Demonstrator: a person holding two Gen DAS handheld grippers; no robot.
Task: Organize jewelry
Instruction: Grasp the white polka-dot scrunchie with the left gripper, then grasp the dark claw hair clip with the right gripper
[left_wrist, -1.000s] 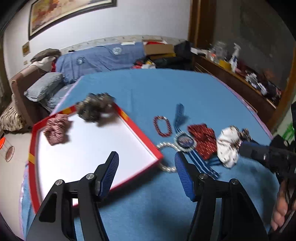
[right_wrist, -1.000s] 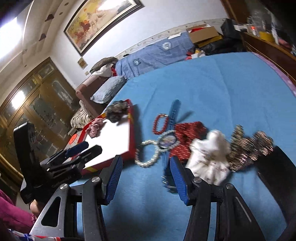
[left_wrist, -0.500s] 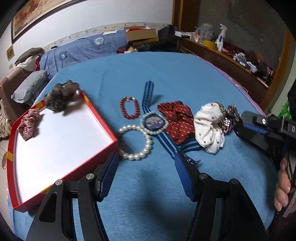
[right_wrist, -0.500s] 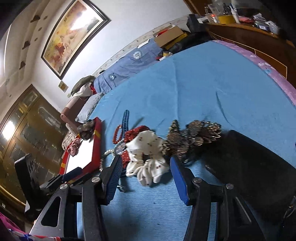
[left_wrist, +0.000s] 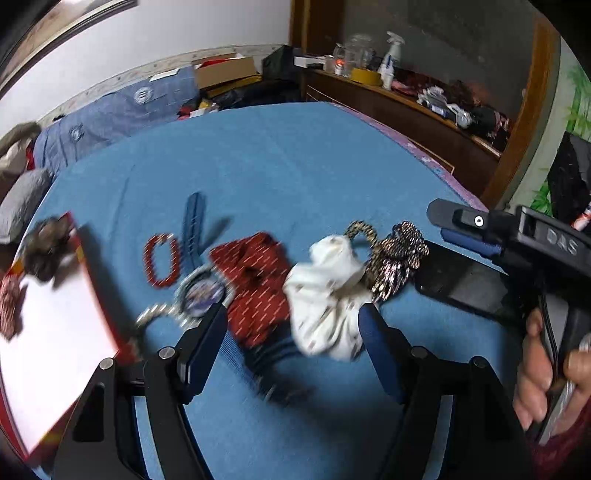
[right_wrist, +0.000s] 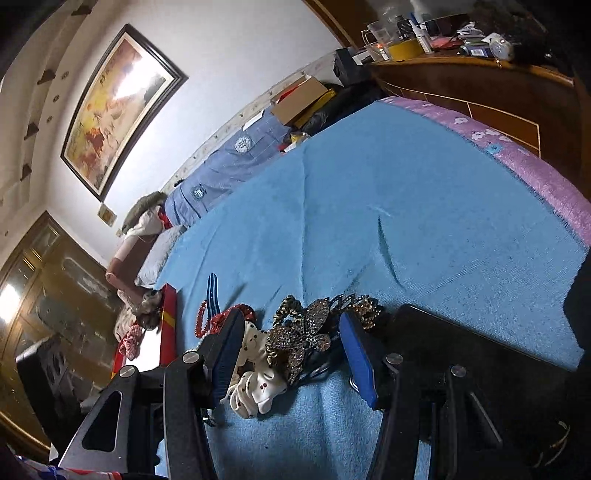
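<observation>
My left gripper (left_wrist: 291, 325) is over the blue cloth (left_wrist: 277, 155) and its jaws are opening; the white scrunchie (left_wrist: 325, 295) and the dark red scrunchie (left_wrist: 258, 280) lie in the gap, neither touched by the pads. To the left of those, a watch (left_wrist: 201, 291) on a blue striped strap lies beside a red bead bracelet (left_wrist: 160, 260), with a pearl bracelet (left_wrist: 151, 314) just at the corner of the red-rimmed tray (left_wrist: 96, 277). It's all a bit blurred on this side. In the tray, a dark brownish scrunchie (left_wrist: 46, 251) sits at the far corner and a red patterned one (left_wrist: 9, 306) near the left edge. My right gripper (right_wrist: 291, 347), seen from its own camera, stands partly open with nothing pinched; framed between its blue pads is the sparkly rhinestone butterfly clip (right_wrist: 303, 332), lying right against the white scrunchie (right_wrist: 255, 387). From the left camera, that clip (left_wrist: 395, 254) sits at the right end of the row of jewelry, touching a flat black case (left_wrist: 465, 284). My right hand (left_wrist: 543, 373) is wrapped around the gripper's handle at the right edge.
</observation>
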